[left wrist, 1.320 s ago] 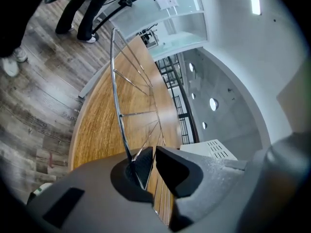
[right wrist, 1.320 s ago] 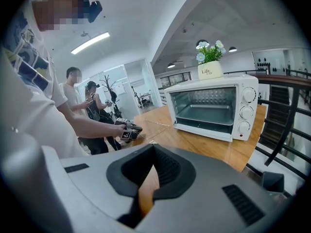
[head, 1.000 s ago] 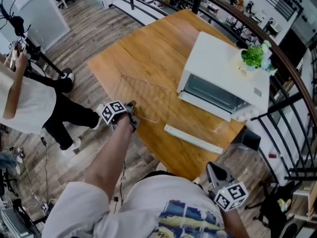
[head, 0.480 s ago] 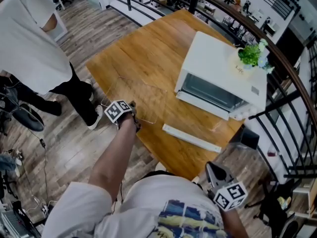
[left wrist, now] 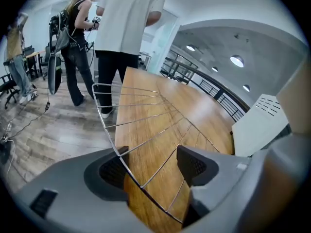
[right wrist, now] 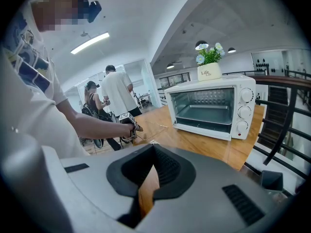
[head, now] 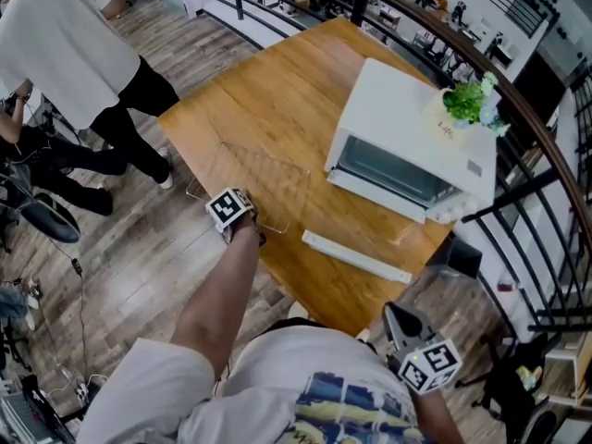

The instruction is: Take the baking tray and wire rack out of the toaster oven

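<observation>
The wire rack (head: 264, 181) lies flat on the near left corner of the wooden table (head: 277, 91), its left edge overhanging the floor. The left gripper (head: 242, 218) is at the rack's near rim. Its jaws have just been opening and stand apart, with the rim wire running between them. The right gripper (head: 400, 320) is held near the body on the right, its jaws closed on nothing.

The white toaster oven (head: 407, 109) stands on the far right, its glass door (head: 370, 239) folded down. In the right gripper view the baking tray (right wrist: 204, 114) sits inside the oven. A plant pot (right wrist: 209, 72) marked "Life" stands on top.
</observation>
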A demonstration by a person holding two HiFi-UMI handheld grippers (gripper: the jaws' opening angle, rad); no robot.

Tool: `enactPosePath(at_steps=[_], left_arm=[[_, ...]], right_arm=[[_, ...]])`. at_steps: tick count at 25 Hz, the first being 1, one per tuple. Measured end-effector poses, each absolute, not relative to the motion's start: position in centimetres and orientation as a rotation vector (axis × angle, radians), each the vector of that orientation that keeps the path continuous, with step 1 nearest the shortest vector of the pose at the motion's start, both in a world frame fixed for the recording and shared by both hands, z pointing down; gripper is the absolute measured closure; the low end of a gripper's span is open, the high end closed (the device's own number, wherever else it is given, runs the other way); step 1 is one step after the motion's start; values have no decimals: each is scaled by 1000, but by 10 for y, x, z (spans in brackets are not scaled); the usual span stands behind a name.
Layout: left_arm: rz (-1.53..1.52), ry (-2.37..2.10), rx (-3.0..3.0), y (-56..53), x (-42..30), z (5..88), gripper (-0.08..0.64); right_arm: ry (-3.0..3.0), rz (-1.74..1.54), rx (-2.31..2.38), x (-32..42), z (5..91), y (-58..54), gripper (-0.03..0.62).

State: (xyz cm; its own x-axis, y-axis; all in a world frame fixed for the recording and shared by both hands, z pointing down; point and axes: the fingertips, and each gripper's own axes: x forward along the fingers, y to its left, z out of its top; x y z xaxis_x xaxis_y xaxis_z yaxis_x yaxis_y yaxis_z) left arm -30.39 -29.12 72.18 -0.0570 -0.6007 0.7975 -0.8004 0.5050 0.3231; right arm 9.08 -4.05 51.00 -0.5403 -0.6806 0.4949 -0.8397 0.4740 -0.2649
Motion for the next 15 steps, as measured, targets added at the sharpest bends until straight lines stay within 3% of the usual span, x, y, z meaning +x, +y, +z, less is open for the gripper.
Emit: enactPosePath(at_steps=[15], left_arm=[[71,-1772,1165,-291,-303,716,225]], right_arm=[[-2406,698,1292,86,510,-38,591]])
